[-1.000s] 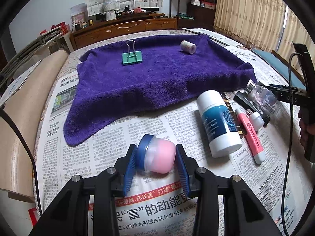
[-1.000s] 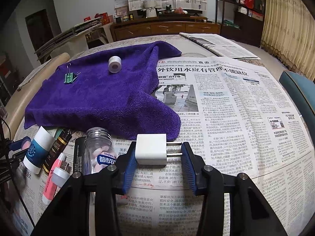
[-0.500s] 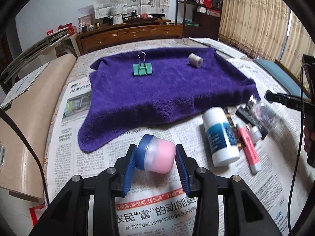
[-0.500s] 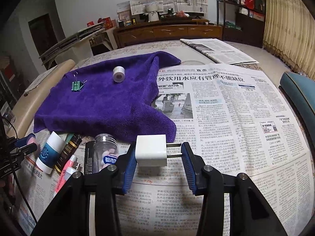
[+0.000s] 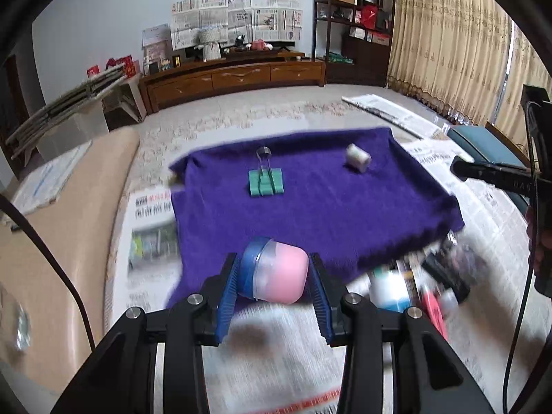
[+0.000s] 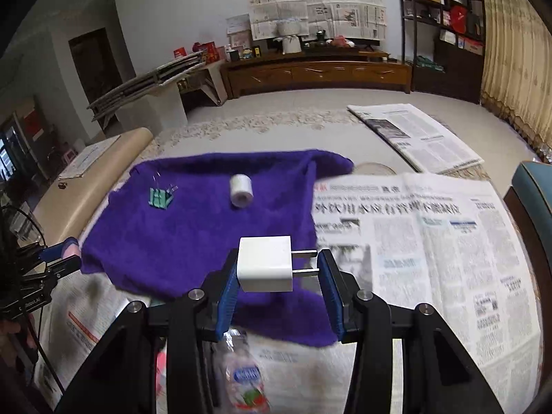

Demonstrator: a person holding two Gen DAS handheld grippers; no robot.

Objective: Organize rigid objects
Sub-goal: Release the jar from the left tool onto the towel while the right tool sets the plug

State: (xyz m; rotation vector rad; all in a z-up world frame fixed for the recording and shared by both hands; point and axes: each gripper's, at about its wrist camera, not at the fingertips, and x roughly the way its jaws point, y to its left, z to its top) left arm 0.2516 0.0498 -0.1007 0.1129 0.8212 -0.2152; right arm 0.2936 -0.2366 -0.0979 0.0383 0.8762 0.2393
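Pink jar with the blue lid is clamped sideways in the left gripper, lid against one blue pad and the pink base against the other, and it's up off the paper, hanging over the near edge of the purple towel. Same story on the other side: the right gripper has the white plug pinched, body pressed to one pad and the two prongs poking toward the other, and it too sits over the towel's near hem. Both pairs of jaws are only partly closed, stopped by what they hold. So I'd call this the carry step, two items in transit at once toward the towel. Out on the cloth a green clip and a white roll already lie, well apart from each other, with plenty of bare purple in front of them. Behind the grippers, on the newspaper, a blurred huddle of leftovers waits: a white bottle, a pink tube, and a clear bottle under the right gripper. Next, I reckon, each hand needs to travel forward over open cloth, come down low, and loosen only once the piece is resting, keeping clear of the clip and roll. The jar is round and lying on its side, so it could roll if let go high; the plug should sit flat.
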